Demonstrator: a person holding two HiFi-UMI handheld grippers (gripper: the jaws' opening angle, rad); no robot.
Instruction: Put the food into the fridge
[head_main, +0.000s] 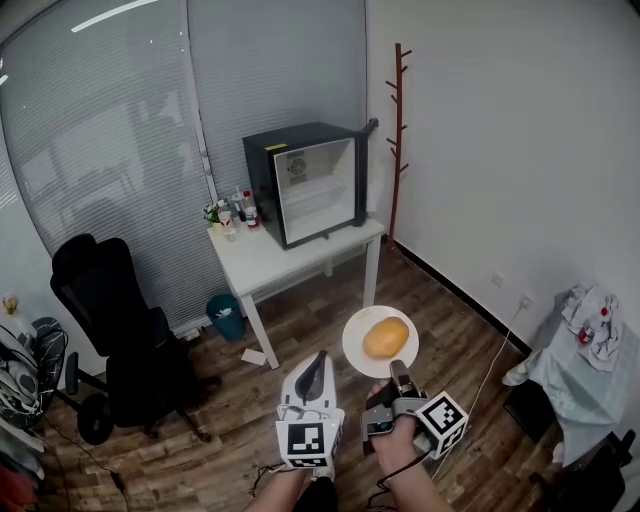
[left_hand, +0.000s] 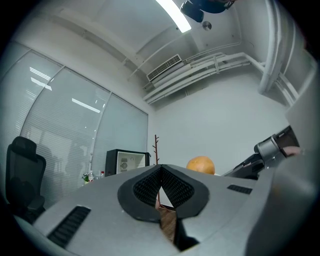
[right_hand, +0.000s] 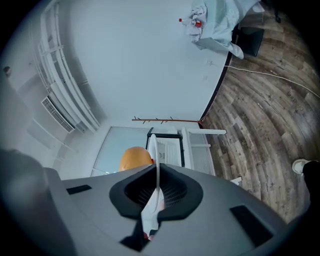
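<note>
A golden round bun (head_main: 385, 337) lies on a white plate (head_main: 355, 340) held over the wooden floor. My right gripper (head_main: 398, 370) is shut on the plate's near rim; in the right gripper view the plate (right_hand: 156, 150) runs edge-on between the pads, with the bun (right_hand: 136, 158) behind it. My left gripper (head_main: 320, 360) hangs just left of the plate, shut and holding nothing. Its pads (left_hand: 150, 186) meet at the tips, and the bun (left_hand: 200, 164) shows beyond them. The black mini fridge (head_main: 310, 180) stands on a white table (head_main: 270, 255) ahead, its door open and white inside showing.
Small bottles (head_main: 238, 212) stand on the table left of the fridge. A black office chair (head_main: 110, 320) is at the left, with a green bin (head_main: 225, 315) under the table. A wooden coat rack (head_main: 397, 130) stands right of the fridge. Cloth-covered furniture (head_main: 590, 350) and a cable are at the right.
</note>
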